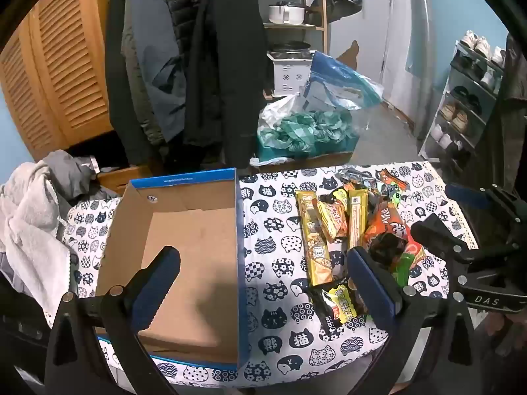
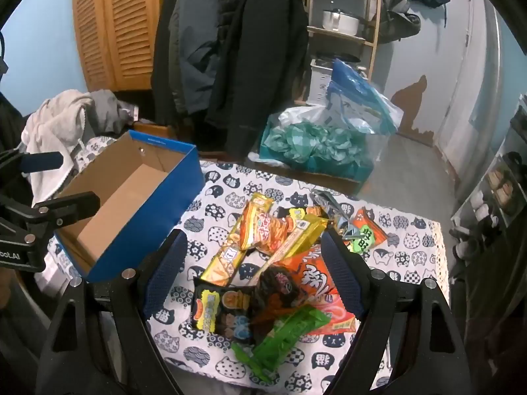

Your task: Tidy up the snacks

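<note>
An empty blue cardboard box sits on the left of a table with a cat-print cloth; it also shows in the right wrist view. A pile of snack packets lies to its right: yellow bars, orange bags, a black packet and a green packet. My left gripper is open above the box's right wall. My right gripper is open above the snack pile, touching nothing. The right gripper also shows in the left wrist view.
Coats hang behind the table. A box of teal and plastic bags stands on the floor beyond. A grey-white garment lies left of the table. A shoe rack stands at the right.
</note>
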